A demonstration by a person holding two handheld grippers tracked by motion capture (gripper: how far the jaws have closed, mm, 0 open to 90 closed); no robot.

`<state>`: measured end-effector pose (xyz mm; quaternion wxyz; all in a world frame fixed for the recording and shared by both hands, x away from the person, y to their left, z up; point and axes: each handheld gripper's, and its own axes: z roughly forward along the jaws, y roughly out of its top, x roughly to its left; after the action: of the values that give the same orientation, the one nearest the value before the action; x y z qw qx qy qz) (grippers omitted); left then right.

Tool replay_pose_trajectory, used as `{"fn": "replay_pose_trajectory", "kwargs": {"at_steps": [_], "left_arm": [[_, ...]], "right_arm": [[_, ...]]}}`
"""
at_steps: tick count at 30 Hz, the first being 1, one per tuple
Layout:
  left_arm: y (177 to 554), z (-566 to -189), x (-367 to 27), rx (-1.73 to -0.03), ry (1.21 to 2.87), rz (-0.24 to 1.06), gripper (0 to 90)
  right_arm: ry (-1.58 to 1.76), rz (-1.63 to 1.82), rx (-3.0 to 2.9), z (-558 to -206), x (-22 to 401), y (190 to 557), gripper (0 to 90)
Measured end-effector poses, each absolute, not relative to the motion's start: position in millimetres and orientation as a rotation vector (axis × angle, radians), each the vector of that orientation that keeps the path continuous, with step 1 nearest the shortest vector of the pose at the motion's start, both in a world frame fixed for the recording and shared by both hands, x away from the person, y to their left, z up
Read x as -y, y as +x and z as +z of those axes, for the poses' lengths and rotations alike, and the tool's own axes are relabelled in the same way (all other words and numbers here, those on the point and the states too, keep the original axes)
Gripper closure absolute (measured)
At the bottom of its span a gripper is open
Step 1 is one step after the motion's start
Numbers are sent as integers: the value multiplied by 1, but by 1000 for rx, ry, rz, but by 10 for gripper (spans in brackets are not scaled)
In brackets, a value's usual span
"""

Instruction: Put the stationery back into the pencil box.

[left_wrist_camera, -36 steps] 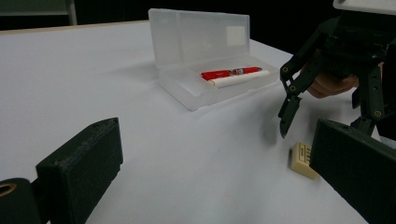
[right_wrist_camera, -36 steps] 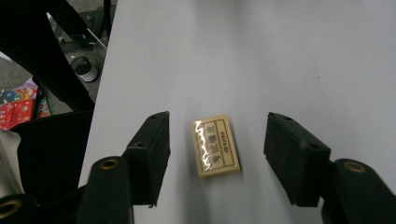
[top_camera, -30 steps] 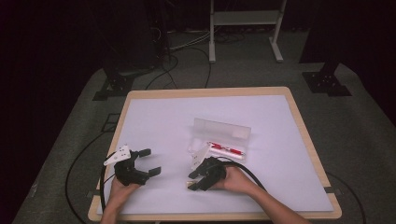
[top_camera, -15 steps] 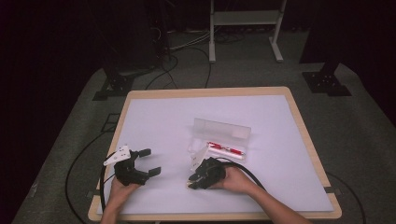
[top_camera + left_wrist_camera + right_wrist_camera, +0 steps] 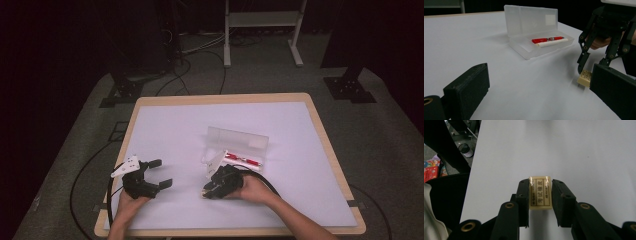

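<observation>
A cream eraser (image 5: 540,192) with dark printed characters lies on the white table top near the front. My right gripper (image 5: 540,182) points down at it. Its jaws have just been closing, and both pads now press the eraser's long sides. In the high view the right gripper (image 5: 214,187) sits just in front of a clear pencil case (image 5: 237,145). The case stands open with a red pen (image 5: 546,39) and a white stick (image 5: 551,43) inside. My left gripper (image 5: 152,175) rests at the front left, jaws wide apart and holding nothing. The eraser (image 5: 584,78) also shows in its view.
The table's wooden rim (image 5: 220,99) frames the white surface. Cables trail from both grippers over the front edge. Behind the table, on the dark floor, stand a metal rack (image 5: 260,20) and black stand feet (image 5: 350,87).
The right gripper's jaws look narrower than a second ago. Both hands have stayed where they were.
</observation>
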<state>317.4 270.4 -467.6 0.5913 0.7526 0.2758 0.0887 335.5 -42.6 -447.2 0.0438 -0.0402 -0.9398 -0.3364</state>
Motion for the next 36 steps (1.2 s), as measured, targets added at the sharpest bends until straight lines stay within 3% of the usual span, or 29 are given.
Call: {"fn": "replay_pose_trajectory", "kwargs": {"at_steps": [36], "left_arm": [[317, -468, -271, -640, 1751, 206, 22]], "right_arm": [[-228, -1098, 2886, -411, 50, 367, 680]]}}
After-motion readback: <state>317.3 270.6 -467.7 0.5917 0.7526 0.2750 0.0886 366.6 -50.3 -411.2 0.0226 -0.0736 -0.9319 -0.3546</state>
